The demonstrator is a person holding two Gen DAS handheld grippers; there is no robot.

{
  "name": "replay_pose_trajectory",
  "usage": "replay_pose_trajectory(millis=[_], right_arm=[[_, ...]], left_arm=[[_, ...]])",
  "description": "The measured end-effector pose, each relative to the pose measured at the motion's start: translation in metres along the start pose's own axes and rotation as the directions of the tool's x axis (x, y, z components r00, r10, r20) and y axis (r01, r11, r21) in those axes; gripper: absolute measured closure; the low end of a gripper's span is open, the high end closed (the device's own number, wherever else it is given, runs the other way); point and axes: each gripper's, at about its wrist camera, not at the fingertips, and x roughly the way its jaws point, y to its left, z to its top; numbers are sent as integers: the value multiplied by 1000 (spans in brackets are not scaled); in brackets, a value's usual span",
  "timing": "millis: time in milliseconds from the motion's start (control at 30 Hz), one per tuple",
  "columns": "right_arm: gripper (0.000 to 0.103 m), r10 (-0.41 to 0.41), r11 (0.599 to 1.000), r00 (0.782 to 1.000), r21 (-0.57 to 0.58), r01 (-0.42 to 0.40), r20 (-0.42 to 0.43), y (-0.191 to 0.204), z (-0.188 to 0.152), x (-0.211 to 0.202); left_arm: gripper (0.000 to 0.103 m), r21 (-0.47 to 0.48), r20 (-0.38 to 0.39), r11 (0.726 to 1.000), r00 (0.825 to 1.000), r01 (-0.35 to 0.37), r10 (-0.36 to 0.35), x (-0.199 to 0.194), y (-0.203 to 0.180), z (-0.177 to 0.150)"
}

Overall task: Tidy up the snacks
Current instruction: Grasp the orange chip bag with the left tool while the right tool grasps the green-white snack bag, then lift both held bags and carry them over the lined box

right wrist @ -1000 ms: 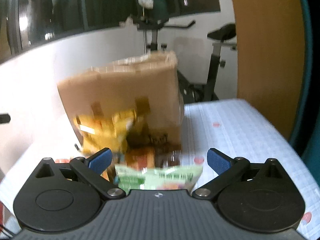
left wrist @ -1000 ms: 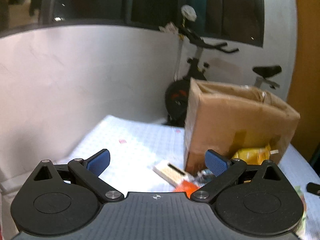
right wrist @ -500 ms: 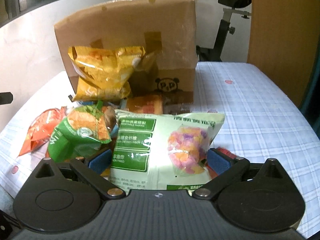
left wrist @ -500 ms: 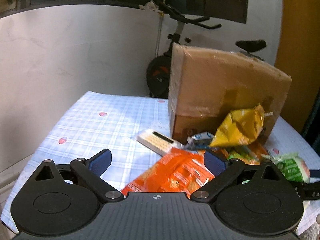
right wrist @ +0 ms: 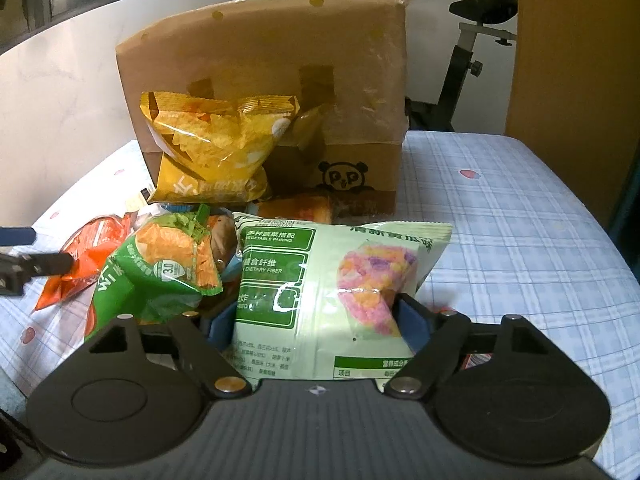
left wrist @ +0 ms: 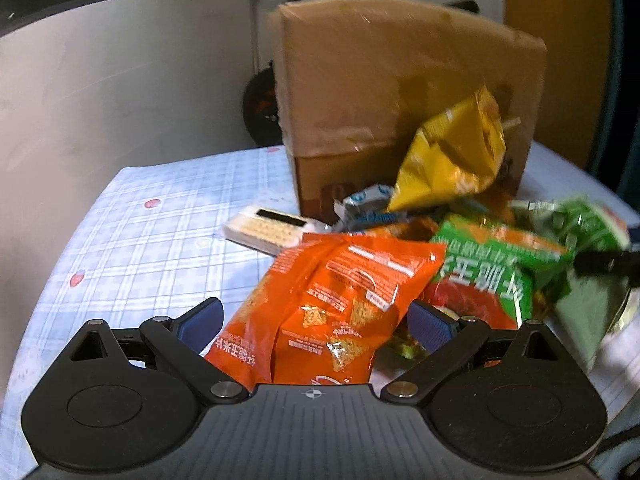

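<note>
Snack bags lie heaped on a blue checked tablecloth (right wrist: pixel 520 240) in front of a tall cardboard box (right wrist: pixel 272 60). My right gripper (right wrist: pixel 316 324) has its jaws closing on a pale green snack bag (right wrist: pixel 320 280), and both pads touch the bag's creased sides. My left gripper (left wrist: pixel 316 326) is open around the near end of an orange chip bag (left wrist: pixel 336 296), its pads clear of the bag. A yellow chip bag (right wrist: pixel 212 148) leans on the box. A dark green chip bag (right wrist: pixel 160 272) lies between the orange and pale green ones.
A white biscuit pack (left wrist: pixel 268 228) lies left of the box. An exercise bike (right wrist: pixel 472 40) stands behind the table by a white wall. The cloth is bare at the left (left wrist: pixel 140 248) and to the right of the heap.
Both grippers have come down onto the heap. The left one now straddles the orange bag. The right one's jaws have narrowed onto the pale green bag.
</note>
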Motion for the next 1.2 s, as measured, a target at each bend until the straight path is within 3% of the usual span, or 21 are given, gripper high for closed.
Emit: replay_pose_trajectory(millis=[133,400,533,600,700,933,1200], right_arm=[[21,9,1000,1000,4,-9,-6,-2,1,1],[21,21,1000,999,0,-21,-24,-4,3,2],[21,24,1000,999,0,-24,-31,-5,4,3],[21,25,1000,999,-1,-25,-33,-5,4,3],[21,22,1000,999,-6,-23,-41,-4,5,4],[22,28,1000,999,-11,-29,-45,-4,9,4],[26,39,999,998,-3,-39,-42,-7,13,-1]], left_arm=[[3,70,-22,997,1000,-6,8,13,-3,-2],[3,104,-52,995,999,-3,9,41,4,4],[2,111,-52,993,998,-35,41,52,10,4],[3,96,-49,995,998,-38,43,56,15,6],[16,34,-27,998,999,-44,45,56,26,8],[31,-96,9,994,999,-47,48,50,41,13],[34,-183,55,981,995,-70,81,23,48,15]])
